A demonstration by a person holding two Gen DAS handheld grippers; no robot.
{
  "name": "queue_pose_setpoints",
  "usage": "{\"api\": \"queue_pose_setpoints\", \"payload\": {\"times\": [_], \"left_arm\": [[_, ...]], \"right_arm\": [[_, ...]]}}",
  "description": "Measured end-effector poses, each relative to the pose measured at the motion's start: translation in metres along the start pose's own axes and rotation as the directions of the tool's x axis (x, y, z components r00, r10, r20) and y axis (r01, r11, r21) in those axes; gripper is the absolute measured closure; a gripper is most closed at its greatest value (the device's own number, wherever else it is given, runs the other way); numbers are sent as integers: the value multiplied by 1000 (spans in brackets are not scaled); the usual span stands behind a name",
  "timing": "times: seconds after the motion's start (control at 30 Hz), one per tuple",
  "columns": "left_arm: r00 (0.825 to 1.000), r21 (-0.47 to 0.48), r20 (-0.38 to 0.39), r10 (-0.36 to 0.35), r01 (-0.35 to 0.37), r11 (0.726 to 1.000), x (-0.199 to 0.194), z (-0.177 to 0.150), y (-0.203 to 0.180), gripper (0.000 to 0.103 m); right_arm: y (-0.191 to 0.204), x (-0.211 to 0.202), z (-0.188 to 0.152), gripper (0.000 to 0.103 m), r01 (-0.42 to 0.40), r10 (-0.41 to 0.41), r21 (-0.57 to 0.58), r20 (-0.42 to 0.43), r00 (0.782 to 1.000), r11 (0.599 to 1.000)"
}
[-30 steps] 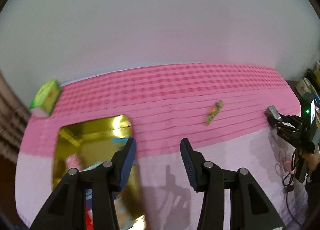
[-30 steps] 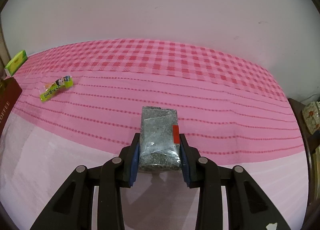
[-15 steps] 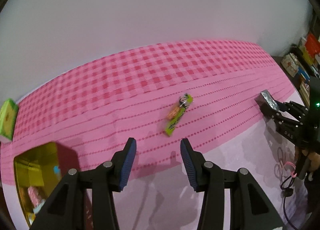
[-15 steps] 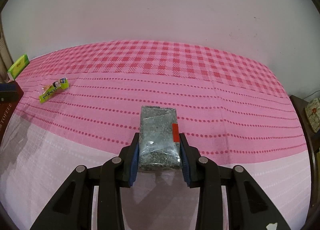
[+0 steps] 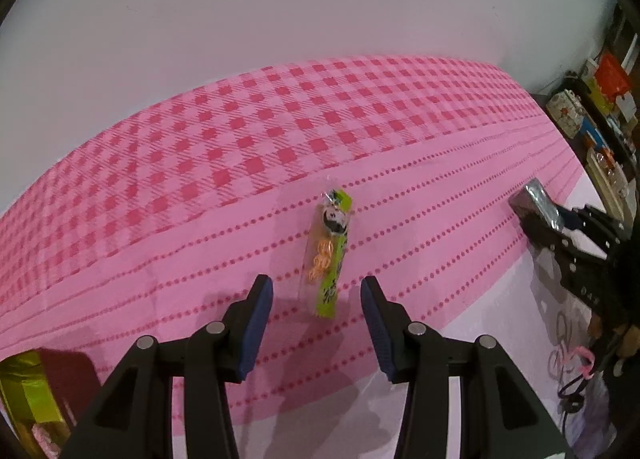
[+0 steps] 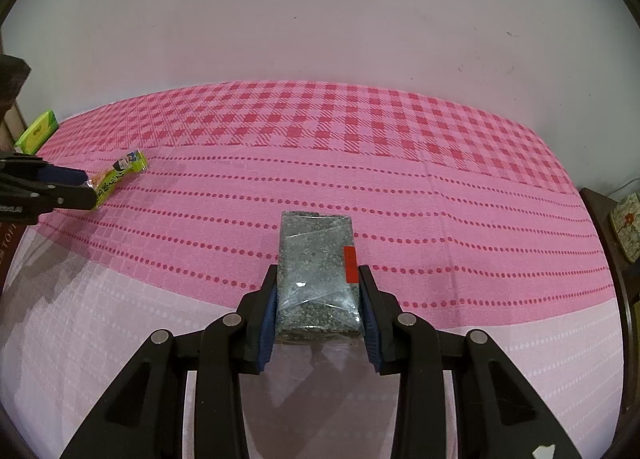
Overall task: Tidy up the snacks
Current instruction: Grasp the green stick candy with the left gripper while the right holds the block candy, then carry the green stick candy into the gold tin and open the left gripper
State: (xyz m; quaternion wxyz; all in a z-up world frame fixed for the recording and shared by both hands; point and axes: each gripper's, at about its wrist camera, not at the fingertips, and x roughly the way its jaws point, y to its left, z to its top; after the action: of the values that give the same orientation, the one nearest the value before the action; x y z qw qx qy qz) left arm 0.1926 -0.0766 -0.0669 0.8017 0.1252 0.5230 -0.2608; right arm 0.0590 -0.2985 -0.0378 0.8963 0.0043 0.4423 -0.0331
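A long green snack stick point(image 5: 331, 255) in clear wrap lies on the pink cloth. My left gripper point(image 5: 317, 301) is open, with the stick's near end between its fingertips. The stick point(image 6: 120, 174) and left gripper point(image 6: 82, 185) also show at the left of the right wrist view. My right gripper point(image 6: 318, 291) is shut on a clear packet of dark grey snack point(image 6: 316, 271) with a red label, held just above the cloth. That packet point(image 5: 538, 203) shows at the right of the left wrist view.
A gold-lined box point(image 5: 28, 403) with snacks inside sits at the lower left. A green box point(image 6: 37, 131) lies at the far left by the wall. A shelf with items point(image 5: 592, 115) stands past the table's right edge.
My left gripper has swung right from over the gold box and closed in on the green stick. My right gripper still holds the grey packet, almost still.
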Motion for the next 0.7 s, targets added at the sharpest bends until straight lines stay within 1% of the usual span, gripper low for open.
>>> {"api": "queue_pose_setpoints", "payload": {"times": [0.23,0.4,0.43,0.47,0.57,0.67,0.7], "left_arm": [[1000,-20,-2,-6,6,1000,10,11,1,56],[1000,1,1,-3,3,1000,19,17,-10,56],[1000,8,3,1,-1,1000,20,16,-12,59],[1000,19,-1,11,-11,1000,22,16,-14,71],[999,37,0,39,-39,999,29,17,-24,83],[999,26,-5,42,-42,999,29,17,-25,83],[999,22,-3,54,-54,998,29,16,-26,83]], "right_arm": [[-1,0,-1,70,-3,3,6,0,1000,1000],[-1,0,-1,70,-2,2,7,0,1000,1000],[-1,0,-1,70,-2,2,8,0,1000,1000],[-1,0,-1,70,-2,2,8,0,1000,1000],[-1,0,-1,70,-1,1,8,0,1000,1000],[-1,0,-1,70,-1,1,8,0,1000,1000],[-1,0,0,70,-1,1,8,0,1000,1000]]}}
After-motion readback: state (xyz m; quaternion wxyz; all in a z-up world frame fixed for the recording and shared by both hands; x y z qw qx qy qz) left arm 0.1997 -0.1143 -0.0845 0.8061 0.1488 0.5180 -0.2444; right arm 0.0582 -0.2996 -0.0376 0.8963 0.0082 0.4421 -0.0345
